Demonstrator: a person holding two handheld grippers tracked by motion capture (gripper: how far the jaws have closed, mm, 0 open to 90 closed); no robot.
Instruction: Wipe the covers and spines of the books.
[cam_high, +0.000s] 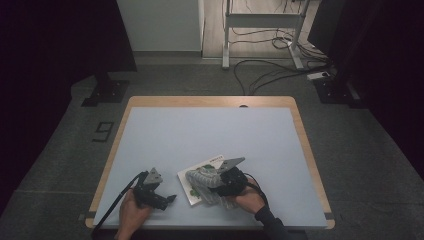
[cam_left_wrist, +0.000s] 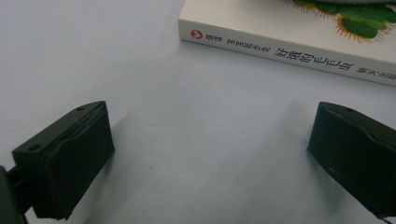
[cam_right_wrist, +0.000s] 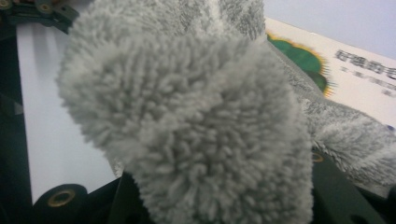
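A white book (cam_high: 214, 161) with a green picture on its cover lies on the pale blue mat (cam_high: 210, 130) near the front edge. A grey fluffy cloth (cam_high: 200, 179) rests on the book's cover. My right gripper (cam_high: 213, 186) is shut on that cloth; in the right gripper view the cloth (cam_right_wrist: 196, 126) bulges up between the jaws of the right gripper (cam_right_wrist: 219, 200), with the book (cam_right_wrist: 355, 74) behind it. To the left of the book, my left gripper (cam_high: 167, 201) sits low over the mat. It stands open (cam_left_wrist: 210, 154) with bare mat between its jaws, and the book's spine (cam_left_wrist: 289, 51) lies just ahead.
A wooden table rim (cam_high: 305, 145) frames the mat. Beyond the table, cables (cam_high: 270, 70) lie on the floor beside a white desk frame (cam_high: 260, 30). Black stand bases stand at the back left (cam_high: 105, 90) and back right (cam_high: 340, 87).
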